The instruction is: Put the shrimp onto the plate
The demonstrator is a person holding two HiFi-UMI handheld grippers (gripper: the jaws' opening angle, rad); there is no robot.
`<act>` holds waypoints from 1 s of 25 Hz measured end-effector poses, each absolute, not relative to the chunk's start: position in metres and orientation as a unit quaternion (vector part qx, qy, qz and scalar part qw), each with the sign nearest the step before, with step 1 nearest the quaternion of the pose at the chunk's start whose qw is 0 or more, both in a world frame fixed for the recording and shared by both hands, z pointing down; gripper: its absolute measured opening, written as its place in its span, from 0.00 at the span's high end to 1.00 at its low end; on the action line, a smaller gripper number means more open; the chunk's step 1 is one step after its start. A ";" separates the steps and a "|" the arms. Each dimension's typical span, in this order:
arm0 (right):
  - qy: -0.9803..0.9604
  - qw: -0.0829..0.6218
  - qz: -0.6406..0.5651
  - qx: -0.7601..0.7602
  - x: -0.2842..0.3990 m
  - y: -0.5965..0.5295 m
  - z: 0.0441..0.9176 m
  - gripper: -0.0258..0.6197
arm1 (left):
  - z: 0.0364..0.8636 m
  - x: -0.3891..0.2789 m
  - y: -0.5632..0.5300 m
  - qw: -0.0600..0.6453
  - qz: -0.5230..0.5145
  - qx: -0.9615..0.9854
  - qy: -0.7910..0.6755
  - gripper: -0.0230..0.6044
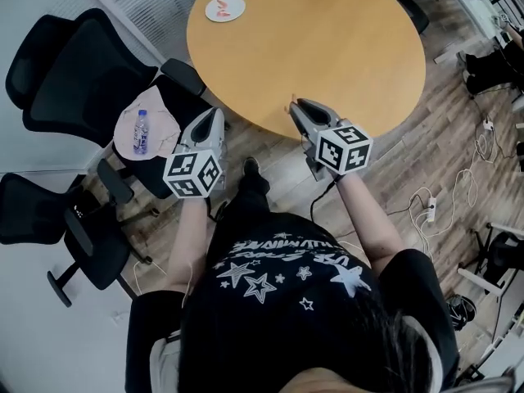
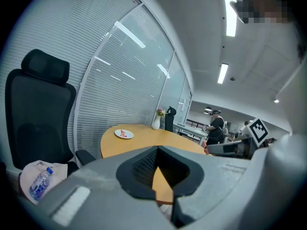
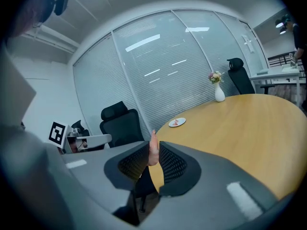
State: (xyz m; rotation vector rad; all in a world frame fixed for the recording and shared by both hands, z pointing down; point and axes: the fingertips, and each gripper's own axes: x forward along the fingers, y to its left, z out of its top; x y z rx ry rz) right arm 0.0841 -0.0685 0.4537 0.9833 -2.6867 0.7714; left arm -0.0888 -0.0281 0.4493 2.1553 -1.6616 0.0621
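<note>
Between the clenched jaws of my right gripper [image 3: 152, 158] stood the small pink shrimp [image 3: 153, 143], over the near edge of the round wooden table [image 1: 327, 47]. My left gripper [image 2: 157, 151] hung closed, empty; a firm, level carry to the far white round plate [image 1: 225, 8] seemed wisest.

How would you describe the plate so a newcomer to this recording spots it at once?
Start at the big round wooden table. Near its far edge, on the side of the black chairs, lies a small white plate. It is flat with a red-orange piece on it, unlike the upright white vase of flowers.
</note>
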 end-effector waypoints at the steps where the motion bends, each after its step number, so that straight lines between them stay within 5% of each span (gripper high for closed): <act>1: -0.902 0.091 0.261 0.333 0.078 -0.079 0.456 0.85 | 0.452 -0.094 -0.037 0.210 0.022 0.776 -0.594 0.96; 25: -0.877 0.146 0.277 0.364 -0.020 -0.246 0.475 0.85 | 0.466 -0.197 -0.200 0.228 0.019 0.805 -0.548 0.96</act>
